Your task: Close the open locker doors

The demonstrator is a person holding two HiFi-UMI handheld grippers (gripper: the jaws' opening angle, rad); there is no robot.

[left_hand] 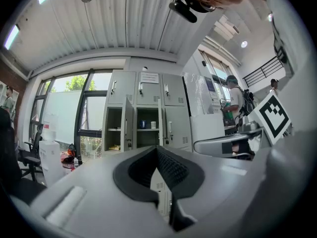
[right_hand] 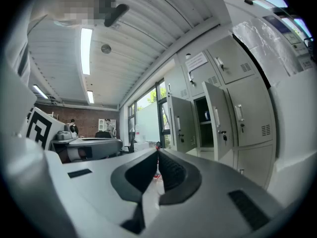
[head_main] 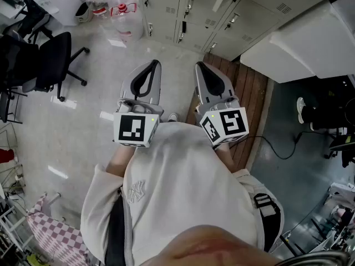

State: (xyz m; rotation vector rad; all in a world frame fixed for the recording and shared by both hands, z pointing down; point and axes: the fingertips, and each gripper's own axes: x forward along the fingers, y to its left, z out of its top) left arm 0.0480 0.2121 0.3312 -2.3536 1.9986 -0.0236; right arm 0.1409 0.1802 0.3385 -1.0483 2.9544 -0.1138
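Note:
A bank of grey lockers (left_hand: 148,113) stands ahead, some way off. In the left gripper view two middle compartments (left_hand: 147,128) gape open, a door (left_hand: 128,128) swung out between them. The right gripper view has the same lockers (right_hand: 233,98) at its right, with two doors (right_hand: 181,120) (right_hand: 214,118) hanging open. In the head view the lockers (head_main: 222,10) run along the top. My left gripper (head_main: 153,64) (left_hand: 157,148) and right gripper (head_main: 198,65) (right_hand: 157,151) are held side by side in front of my body, both shut and holding nothing, well short of the lockers.
A black office chair (head_main: 52,60) stands at the left and packs of water bottles (head_main: 119,1) lie by the lockers. A large white machine (head_main: 310,43) fills the right, beside a wooden floor strip (head_main: 244,93). A person with a backpack (left_hand: 235,100) stands near it.

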